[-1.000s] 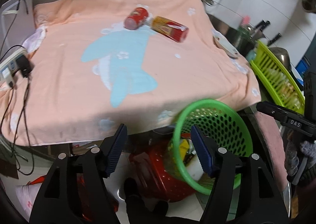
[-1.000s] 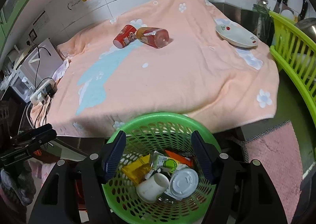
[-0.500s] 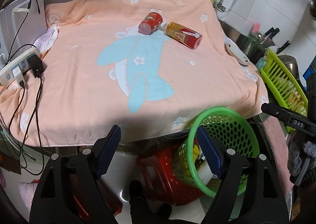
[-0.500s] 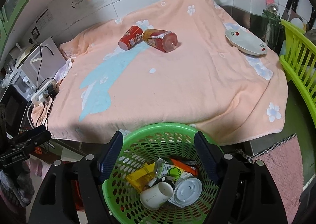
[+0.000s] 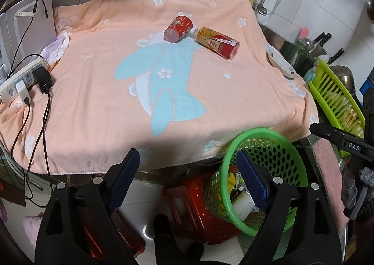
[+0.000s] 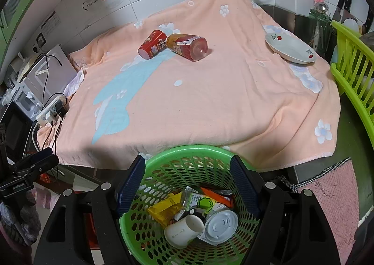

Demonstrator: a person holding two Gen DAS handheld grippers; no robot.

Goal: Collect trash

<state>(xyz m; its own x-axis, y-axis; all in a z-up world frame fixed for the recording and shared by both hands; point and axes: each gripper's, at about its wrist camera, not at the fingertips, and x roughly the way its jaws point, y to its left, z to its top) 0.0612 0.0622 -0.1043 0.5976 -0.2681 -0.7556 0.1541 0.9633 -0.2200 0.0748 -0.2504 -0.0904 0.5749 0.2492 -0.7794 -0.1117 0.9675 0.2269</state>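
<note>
A red can (image 5: 178, 29) and an amber bottle with a red label (image 5: 218, 43) lie on their sides, touching, at the far side of the peach towel (image 5: 93, 106). The can (image 6: 152, 44) and the bottle (image 6: 188, 46) also show in the right wrist view. A green basket (image 6: 187, 150) stands below the table's near edge and holds a white cup (image 6: 183, 230), a lid (image 6: 221, 227) and wrappers. My right gripper (image 6: 188, 185) hangs open over it, empty. My left gripper (image 5: 188, 181) is left of the basket (image 5: 261, 131), its jaws opening with nothing between them.
A white plate (image 6: 289, 49) rests at the towel's right edge. A lime dish rack (image 6: 353, 73) stands further right. A power strip (image 5: 21, 80) with cables lies on the left edge. A red stool (image 5: 194, 206) sits under the table and a pink mat (image 6: 332, 195) lies on the right.
The left gripper's jaws have spread wider. The right gripper's jaws have widened a little over the basket. Can, bottle and basket have stayed put.
</note>
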